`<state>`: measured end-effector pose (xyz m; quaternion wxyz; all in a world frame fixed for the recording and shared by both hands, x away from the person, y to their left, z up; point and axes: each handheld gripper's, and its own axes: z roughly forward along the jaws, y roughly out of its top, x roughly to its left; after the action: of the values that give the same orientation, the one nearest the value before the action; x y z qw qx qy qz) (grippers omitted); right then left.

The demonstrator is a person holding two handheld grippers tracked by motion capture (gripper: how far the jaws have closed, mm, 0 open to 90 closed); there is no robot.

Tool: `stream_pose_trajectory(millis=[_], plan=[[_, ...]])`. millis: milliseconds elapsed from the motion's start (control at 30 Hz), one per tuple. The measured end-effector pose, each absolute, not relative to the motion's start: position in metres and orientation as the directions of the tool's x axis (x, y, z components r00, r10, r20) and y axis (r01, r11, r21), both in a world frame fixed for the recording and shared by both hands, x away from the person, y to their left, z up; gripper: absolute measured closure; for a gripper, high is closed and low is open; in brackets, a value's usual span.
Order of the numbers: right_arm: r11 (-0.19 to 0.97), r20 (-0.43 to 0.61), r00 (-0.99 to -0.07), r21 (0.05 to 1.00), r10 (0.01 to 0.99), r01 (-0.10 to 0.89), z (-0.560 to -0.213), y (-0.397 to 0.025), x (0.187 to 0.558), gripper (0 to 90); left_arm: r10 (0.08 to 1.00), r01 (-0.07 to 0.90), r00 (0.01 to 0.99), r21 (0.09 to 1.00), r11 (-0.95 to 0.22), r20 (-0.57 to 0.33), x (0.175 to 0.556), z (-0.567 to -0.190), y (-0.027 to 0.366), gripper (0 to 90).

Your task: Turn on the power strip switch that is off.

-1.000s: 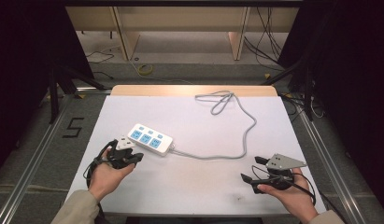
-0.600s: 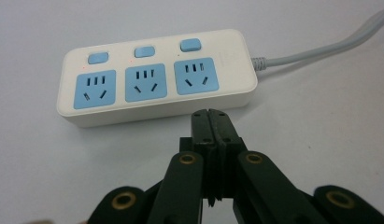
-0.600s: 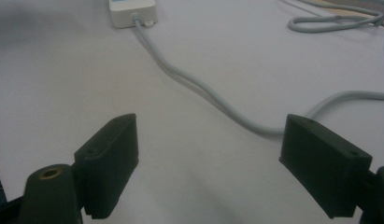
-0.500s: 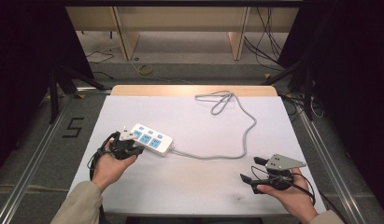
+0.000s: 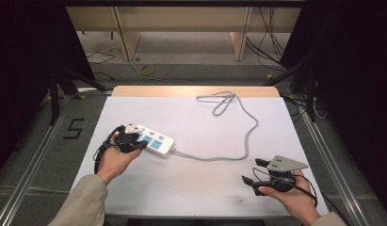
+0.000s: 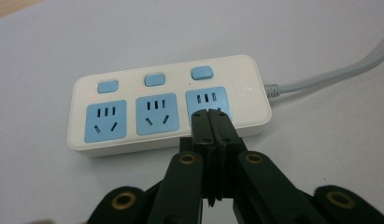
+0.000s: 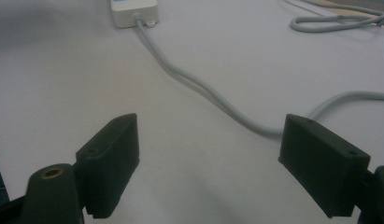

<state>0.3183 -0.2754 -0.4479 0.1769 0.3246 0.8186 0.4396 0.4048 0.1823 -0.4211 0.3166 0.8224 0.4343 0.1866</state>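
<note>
While the white-topped rectangular desk (image 5: 196,188) carries everything, the white plastic power strip (image 5: 151,140) with three pale blue sockets and three blue switches serves as the landmark: it lies flat on the desk's left half, its long side slanting across the surface. From the strip's right end a grey round cable (image 5: 250,127) runs away over the desk, bends up toward the far edge and ends in a loose loop near the wooden strip at the desk's back. Small red lights glow beside the strip's switches in the left gripper view.

At the strip's left end, the left hand-held gripper (image 5: 134,143) sits over the strip, held in the person's left hand (image 5: 113,160). In the left gripper view its two black jaws are clenched together with nothing between them, and their tips lie over the socket (image 6: 206,103) nearest the cable end of the power strip (image 6: 168,105); whether the tips touch the plastic cannot be told.

Well to the right of the strip, near the desk's front right corner, the right hand-held gripper (image 5: 253,172) rests in the person's right hand (image 5: 292,197). Its jaws stand wide apart, released, and point back toward the strip, with the grey cable lying on the desk beyond them.
</note>
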Motion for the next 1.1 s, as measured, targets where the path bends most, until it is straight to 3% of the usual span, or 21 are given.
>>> stream_pose_trajectory(millis=[1100], plan=[[0.406,-0.003,-0.729,0.833,0.684,0.377,-0.448,-0.275,0.318,20.0,0.814,0.581,0.573,0.654,-0.485,0.096,0.436,-0.421,0.166,89.7]])
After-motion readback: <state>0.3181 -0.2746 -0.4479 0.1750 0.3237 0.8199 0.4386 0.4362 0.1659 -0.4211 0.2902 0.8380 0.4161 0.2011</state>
